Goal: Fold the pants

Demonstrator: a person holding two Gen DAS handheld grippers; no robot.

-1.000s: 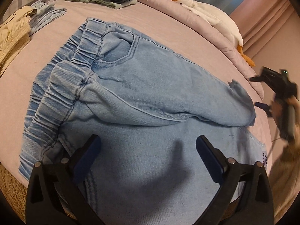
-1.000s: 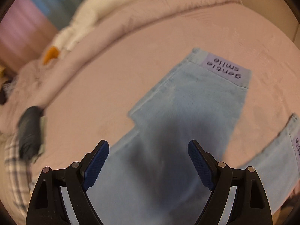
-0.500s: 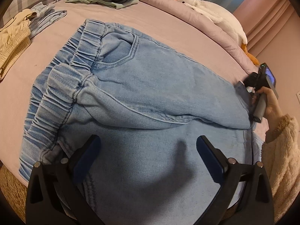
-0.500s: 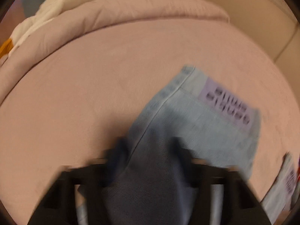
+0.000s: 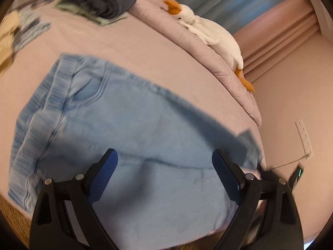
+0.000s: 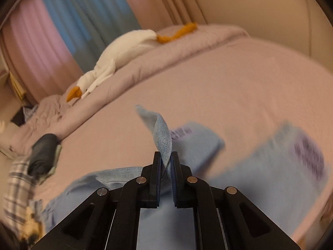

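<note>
The light blue pants (image 5: 129,129) lie spread across the pink bed (image 5: 129,48), filling the middle and lower part of the left wrist view, with the elastic waistband (image 5: 41,108) toward 9 o'clock and the legs running off toward 4 o'clock; much of the cloth is blurred. The left hand-held gripper (image 5: 164,173) hovers above the pants at 6 o'clock with its blue-padded fingers (image 5: 102,175) spread wide and nothing between them. In the right wrist view, the right hand-held gripper (image 6: 165,177) sits at 6 o'clock with its jaws pressed together on a fold of denim, pinching an edge of the pants (image 6: 162,133) that rises upright out of the grip and curls toward 11 o'clock. Beyond that lifted edge, two leg ends lie on the bed toward 3 o'clock, each carrying a purple label (image 6: 308,158) whose lettering is too blurred to read. A white plush goose (image 5: 210,33) with an orange beak rests on the rolled quilt (image 5: 229,70) along the bed's far edge, at 1 o'clock in the left view and 10 o'clock in the right. A stack of dark folded clothes (image 5: 104,0) lies at 11 o'clock in the left view, with plaid fabric (image 6: 18,185) showing at 8 o'clock in the right. Pink and blue curtains (image 6: 62,27) hang behind the bed.
</note>
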